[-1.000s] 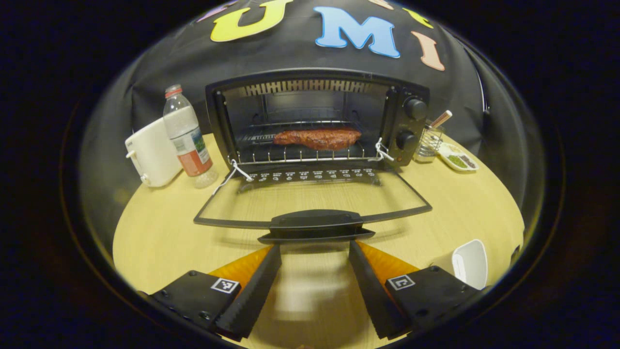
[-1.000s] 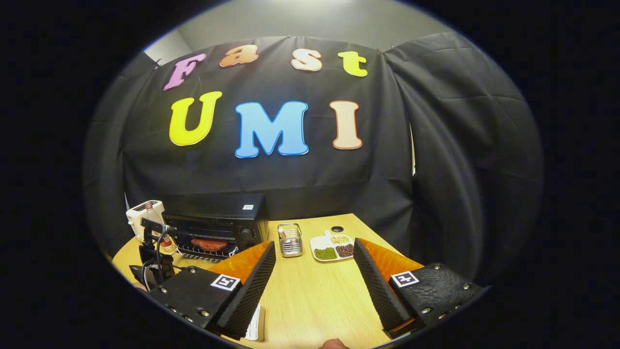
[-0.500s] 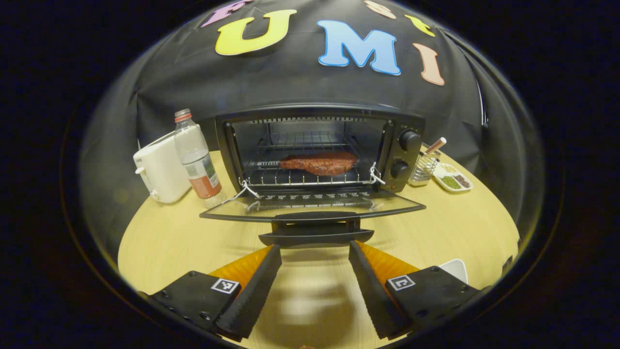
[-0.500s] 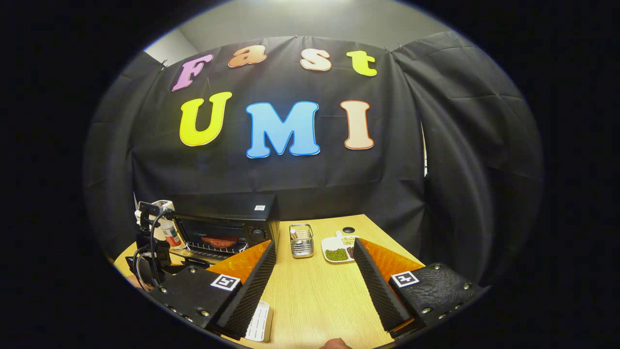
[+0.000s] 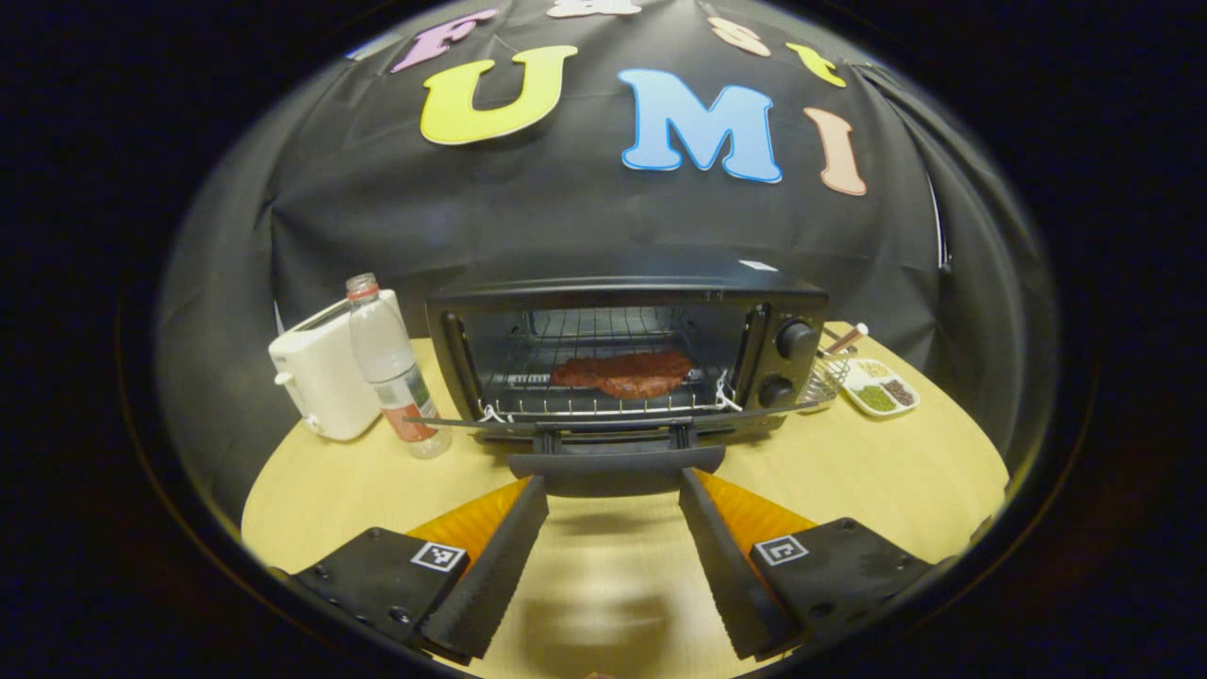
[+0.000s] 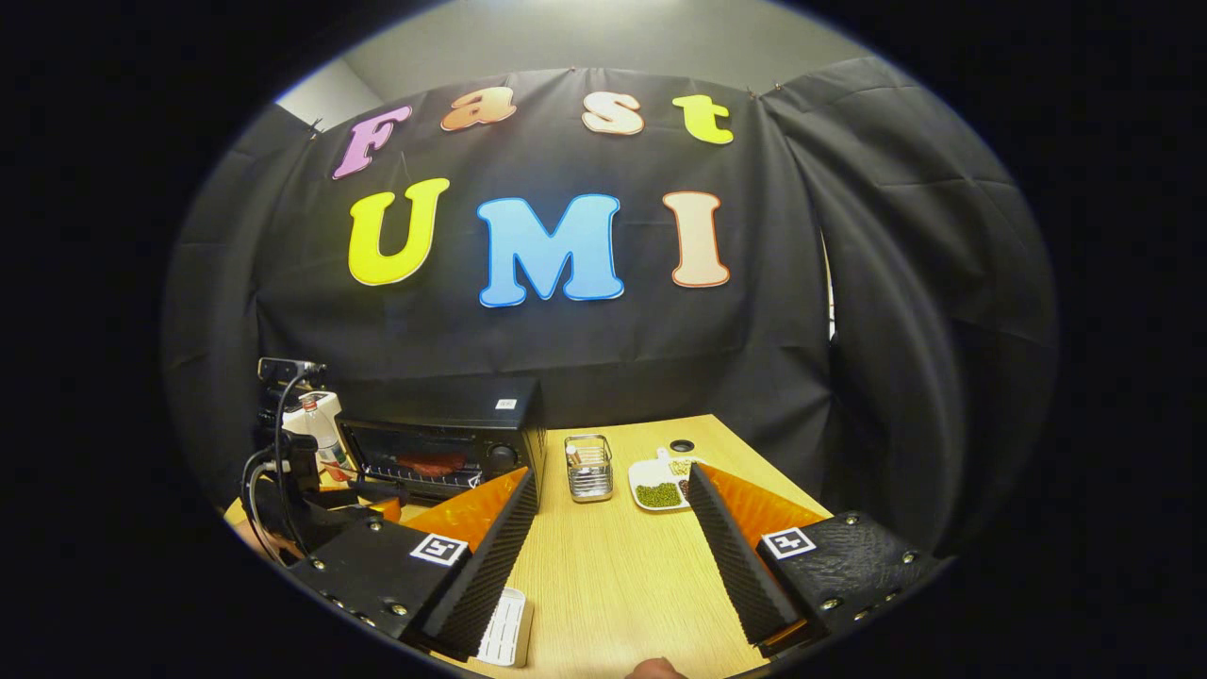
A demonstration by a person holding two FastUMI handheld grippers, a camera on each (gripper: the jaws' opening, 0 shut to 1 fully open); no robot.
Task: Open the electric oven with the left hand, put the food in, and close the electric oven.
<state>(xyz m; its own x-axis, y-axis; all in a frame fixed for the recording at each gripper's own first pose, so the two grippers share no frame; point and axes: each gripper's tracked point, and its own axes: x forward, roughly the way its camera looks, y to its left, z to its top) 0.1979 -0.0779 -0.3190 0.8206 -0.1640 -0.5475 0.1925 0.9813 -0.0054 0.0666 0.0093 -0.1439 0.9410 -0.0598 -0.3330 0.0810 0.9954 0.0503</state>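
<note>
So the electric oven (image 5: pixel 622 354) sits near the back of the wooden table (image 5: pixel 896 462), right up against the black cloth wall. The food (image 5: pixel 622 372), a reddish-brown slab of meat, is lying on the wire rack (image 5: pixel 585 401) inside. The glass door (image 5: pixel 613 422) is hinged down and roughly level, seen almost edge-on in the left gripper view, with its dark handle (image 5: pixel 616 460) sticking out toward the camera.

The left gripper (image 5: pixel 613 490) is right at that handle with its fingers spread wide, the tips just under the handle's two ends. Can't tell if they're actually touching it, but nothing's pinched between them. In the right gripper view you can spot that same gripper with its cable at the oven's front.

Two knobs (image 5: pixel 787 363) are stacked on the oven's right side panel. Left of the oven there's a clear plastic bottle (image 5: pixel 391 368) with a red label, and a white toaster (image 5: pixel 321 377) just behind it. On the right side there's a small wire basket (image 6: pixel 589 467), then a white divided dish (image 6: pixel 665 471) with green and dark beans in it.

The right gripper (image 6: pixel 613 509) is well apart from the oven, hanging over bare tabletop, fingers splayed and holding nothing. A small white ribbed thing (image 6: pixel 504 627) lies on the table beside its left finger.
</note>
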